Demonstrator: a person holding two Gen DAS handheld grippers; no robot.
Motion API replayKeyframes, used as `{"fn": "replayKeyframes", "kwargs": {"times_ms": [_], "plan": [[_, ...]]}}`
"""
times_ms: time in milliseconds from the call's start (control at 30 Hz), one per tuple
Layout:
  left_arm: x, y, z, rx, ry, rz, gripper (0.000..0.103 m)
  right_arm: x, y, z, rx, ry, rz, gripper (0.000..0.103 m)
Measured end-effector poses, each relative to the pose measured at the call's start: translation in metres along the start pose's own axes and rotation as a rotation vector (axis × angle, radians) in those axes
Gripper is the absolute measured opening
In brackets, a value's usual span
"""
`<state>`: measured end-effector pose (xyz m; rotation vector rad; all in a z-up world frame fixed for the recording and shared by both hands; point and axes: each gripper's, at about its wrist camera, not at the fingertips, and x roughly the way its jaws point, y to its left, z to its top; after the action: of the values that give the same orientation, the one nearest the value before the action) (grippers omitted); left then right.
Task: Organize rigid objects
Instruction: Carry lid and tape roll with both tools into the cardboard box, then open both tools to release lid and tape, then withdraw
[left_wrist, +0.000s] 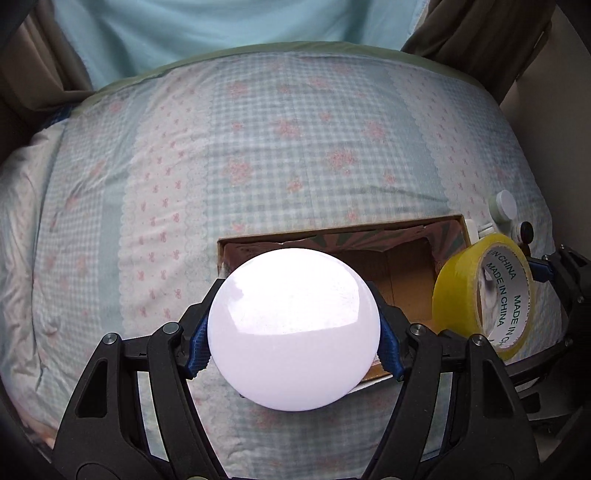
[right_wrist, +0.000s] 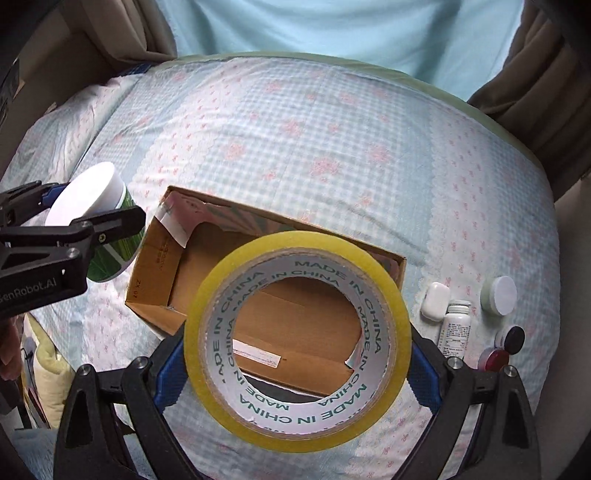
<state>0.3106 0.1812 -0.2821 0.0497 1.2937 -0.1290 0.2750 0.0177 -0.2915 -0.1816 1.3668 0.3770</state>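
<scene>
With the white-lidded jar (left_wrist: 293, 328) pinched in the left gripper (left_wrist: 293, 332) and the tape roll (right_wrist: 297, 334) spanned by the widely spread right gripper (right_wrist: 297, 354), both held over the cardboard box (right_wrist: 177, 273) on the bed (right_wrist: 295, 147), either could be dropped outside it if released early.

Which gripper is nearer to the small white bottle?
Right. The right gripper with the tape roll is beside the white bottle; the left gripper is beyond the cardboard box.

A bedroom at home: a floral gingham quilt (left_wrist: 280, 147) is covering the bed, with brown curtains (left_wrist: 480, 33) hanging at the upper right.
</scene>
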Motion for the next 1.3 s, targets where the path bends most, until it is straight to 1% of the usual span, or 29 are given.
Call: {"fn": "replayKeyframes", "kwargs": {"times_ms": [167,267,367,467,600,667,733,800,833,867,900,933,1000,1033,1100,1200,1300], "plan": [[0.062,0.0,0.006,-0.032,0.125,0.014,0.068,0.057,0.003,0.003,-0.075,0.1,0.044,0.096],[0.095,-0.004,0.008,-0.015,0.183,0.039,0.068,0.086,0.007,0.0,-0.13,0.147,0.053,0.096],[0.121,-0.007,0.006,-0.008,0.231,0.052,0.068,0.111,0.002,-0.004,-0.152,0.187,0.067,0.096],[0.141,-0.013,0.004,-0.011,0.276,0.055,0.068,0.13,-0.001,-0.009,-0.162,0.21,0.072,0.096],[0.158,-0.019,0.003,-0.007,0.311,0.058,0.068,0.143,-0.004,-0.015,-0.184,0.207,0.083,0.096],[0.162,-0.023,0.004,0.008,0.32,0.062,0.068,0.144,-0.004,-0.019,-0.201,0.195,0.087,0.096],[0.164,-0.029,0.005,0.028,0.323,0.073,0.068,0.141,-0.005,-0.023,-0.212,0.16,0.075,0.096],[0.16,-0.033,0.008,0.041,0.287,0.078,0.07,0.138,-0.008,-0.027,-0.194,0.133,0.097,0.096],[0.155,-0.035,0.01,0.041,0.261,0.068,0.075,0.137,-0.01,-0.03,-0.175,0.123,0.114,0.096],[0.152,-0.037,0.012,0.036,0.246,0.05,0.097,0.137,-0.011,-0.032,-0.169,0.115,0.122,0.096],[0.148,-0.038,0.014,0.036,0.232,0.053,0.103,0.136,-0.01,-0.034,-0.185,0.108,0.112,0.096],[0.146,-0.039,0.015,0.039,0.222,0.056,0.103,0.135,-0.01,-0.037,-0.183,0.085,0.113,0.098],[0.142,-0.038,0.017,0.032,0.217,0.039,0.103,0.132,-0.009,-0.043,-0.187,0.051,0.124,0.103],[0.14,-0.036,0.017,0.032,0.216,0.04,0.103,0.13,-0.007,-0.046,-0.198,0.042,0.113,0.103],[0.138,-0.036,0.016,0.03,0.214,0.048,0.103,0.13,-0.006,-0.051,-0.217,0.041,0.097,0.103],[0.133,-0.032,0.014,0.017,0.215,0.049,0.103,0.129,-0.006,-0.059,-0.213,0.051,0.103,0.103],[0.128,-0.019,0.014,0.013,0.207,0.055,0.103,0.127,-0.004,-0.065,-0.209,0.06,0.103,0.103]]}}
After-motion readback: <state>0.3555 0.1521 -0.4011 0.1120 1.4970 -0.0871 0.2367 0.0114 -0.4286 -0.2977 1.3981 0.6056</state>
